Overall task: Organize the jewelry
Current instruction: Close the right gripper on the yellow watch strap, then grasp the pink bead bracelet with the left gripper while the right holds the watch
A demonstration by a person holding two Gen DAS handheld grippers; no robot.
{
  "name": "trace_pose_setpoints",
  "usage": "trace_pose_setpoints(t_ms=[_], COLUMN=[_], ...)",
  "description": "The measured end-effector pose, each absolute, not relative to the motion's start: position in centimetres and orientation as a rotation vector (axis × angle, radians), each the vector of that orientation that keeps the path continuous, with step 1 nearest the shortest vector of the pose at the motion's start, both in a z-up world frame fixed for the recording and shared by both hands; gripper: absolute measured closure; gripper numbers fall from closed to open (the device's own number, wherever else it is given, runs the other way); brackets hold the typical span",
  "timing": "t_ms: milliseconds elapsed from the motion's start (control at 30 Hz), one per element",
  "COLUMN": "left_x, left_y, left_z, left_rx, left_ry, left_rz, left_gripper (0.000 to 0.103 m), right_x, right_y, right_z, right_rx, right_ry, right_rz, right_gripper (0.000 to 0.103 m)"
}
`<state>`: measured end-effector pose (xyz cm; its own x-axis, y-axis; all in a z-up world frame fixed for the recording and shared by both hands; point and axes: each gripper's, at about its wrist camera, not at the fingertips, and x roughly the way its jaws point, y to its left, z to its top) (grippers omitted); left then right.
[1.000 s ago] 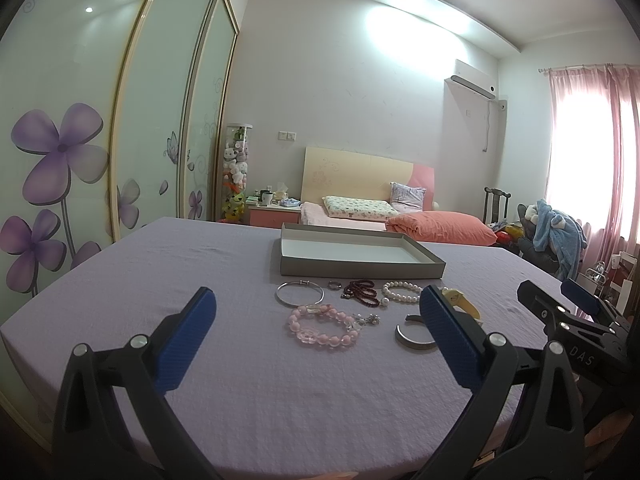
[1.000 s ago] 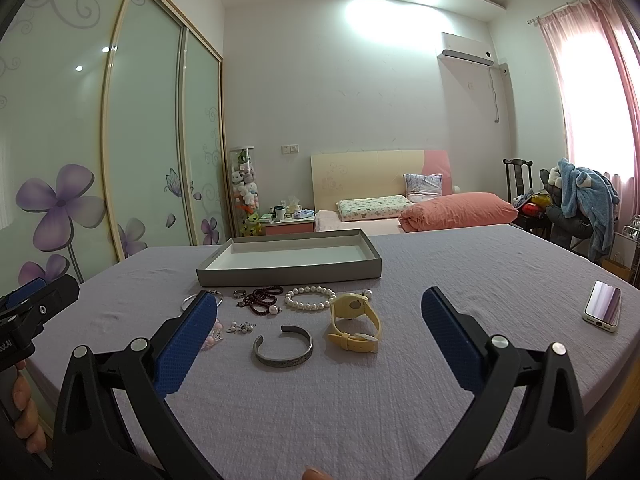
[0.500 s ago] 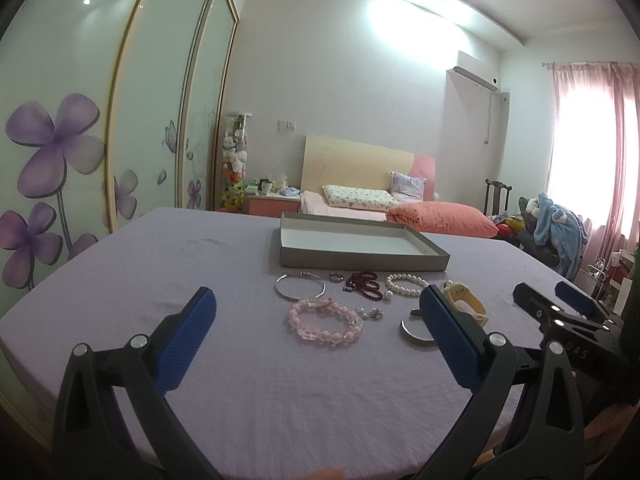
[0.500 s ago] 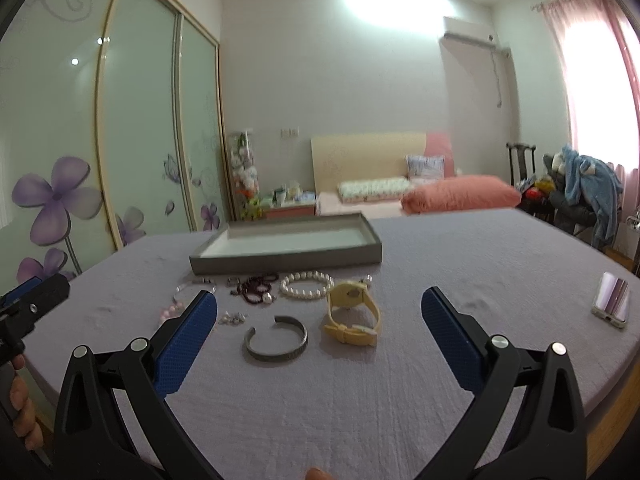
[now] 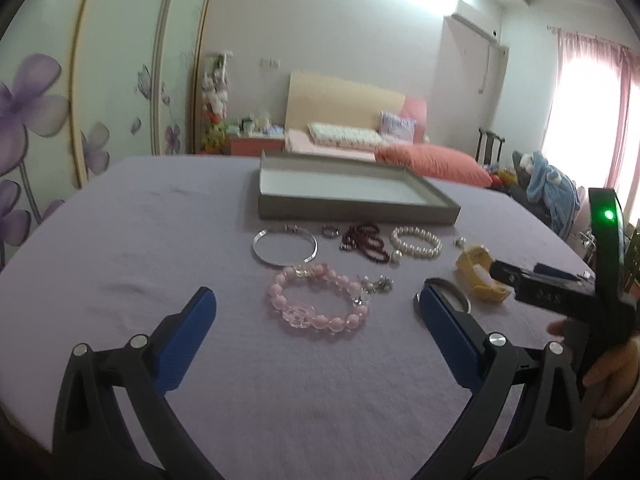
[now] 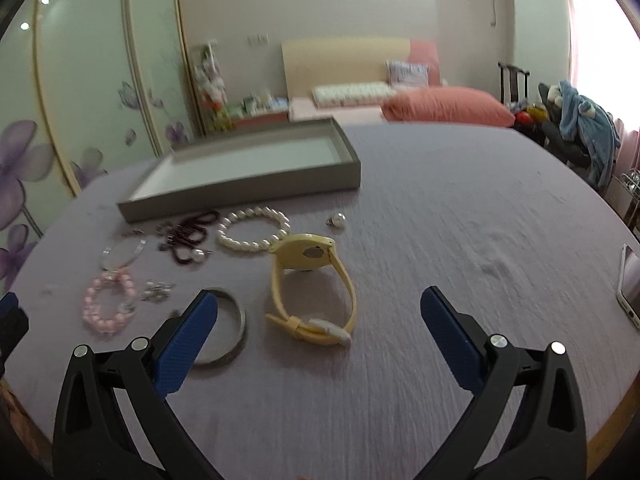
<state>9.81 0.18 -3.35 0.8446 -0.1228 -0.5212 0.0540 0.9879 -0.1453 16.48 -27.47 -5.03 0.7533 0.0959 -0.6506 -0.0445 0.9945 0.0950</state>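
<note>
Left wrist view: left gripper (image 5: 316,320) wide open, nothing gripped, hovering over lilac cloth (image 5: 160,240). Pink bead bracelet (image 5: 318,306) on cloth between and just ahead of the fingertips, untouched. Silver bangle (image 5: 284,247) beyond it, then small ring (image 5: 330,232), dark red beads (image 5: 366,241), pearl bracelet (image 5: 416,242) in a row further ahead. Grey tray (image 5: 352,210) behind the row, inside bare. Grey cuff (image 5: 444,290) partly hidden by right-hand fingertip. Yellow watch (image 5: 480,274) off to the right, right gripper (image 5: 532,280) over it, hand (image 5: 604,368) behind.

Right wrist view: right gripper (image 6: 318,320) wide open, jaws just closing a little, nothing pressed between pads. Yellow watch (image 6: 312,280) lying between and just ahead of the fingertips, strap buckled. Grey cuff (image 6: 234,330) touching-close behind left-hand fingertip. Pearl bracelet (image 6: 254,230) ahead, dark red beads (image 6: 188,236) ahead-left, pink bead bracelet (image 6: 110,304) far left. Grey tray (image 6: 248,184) furthest ahead. Phone (image 6: 630,284) far right at cloth edge.
</note>
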Motion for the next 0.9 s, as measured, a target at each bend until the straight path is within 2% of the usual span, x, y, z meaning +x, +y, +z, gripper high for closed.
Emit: trace_pose_setpoints(t_ms=[367, 433, 500, 600, 700, 900], left_x=[14.8, 15.3, 15.5, 15.8, 16.3, 17.6], left_y=[0.1, 0.1, 0.2, 0.3, 0.5, 0.4], left_z=[-5.2, -5.4, -5.6, -5.7, -6.0, -6.9], left_rx=[-0.098, -0.101, -0.103, -0.106, -0.11, -0.117], left_ry=[0.675, 0.684, 0.691, 0.704, 0.726, 0.804], left_rz=[-0.064, -0.064, -0.062, -0.057, -0.054, -0.054], left_gripper=[0.004, 0.004, 0.004, 0.004, 0.004, 0.004], right_x=[19.6, 19.9, 19.9, 19.5, 18.8, 18.2], right_y=[-27.2, -27.0, -27.1, -27.4, -28.3, -29.1], right_z=[-6.7, -7.1, -7.0, -7.0, -6.8, -6.4], right_rx=[0.07, 0.068, 0.068, 0.083, 0.132, 0.17], right_ry=[0.863, 0.887, 0.889, 0.878, 0.852, 0.822], right_rz=[0.058, 0.056, 0.06, 0.062, 0.072, 0.078], right_gripper=[0.022, 0.03, 0.049, 0.064, 0.069, 0.069])
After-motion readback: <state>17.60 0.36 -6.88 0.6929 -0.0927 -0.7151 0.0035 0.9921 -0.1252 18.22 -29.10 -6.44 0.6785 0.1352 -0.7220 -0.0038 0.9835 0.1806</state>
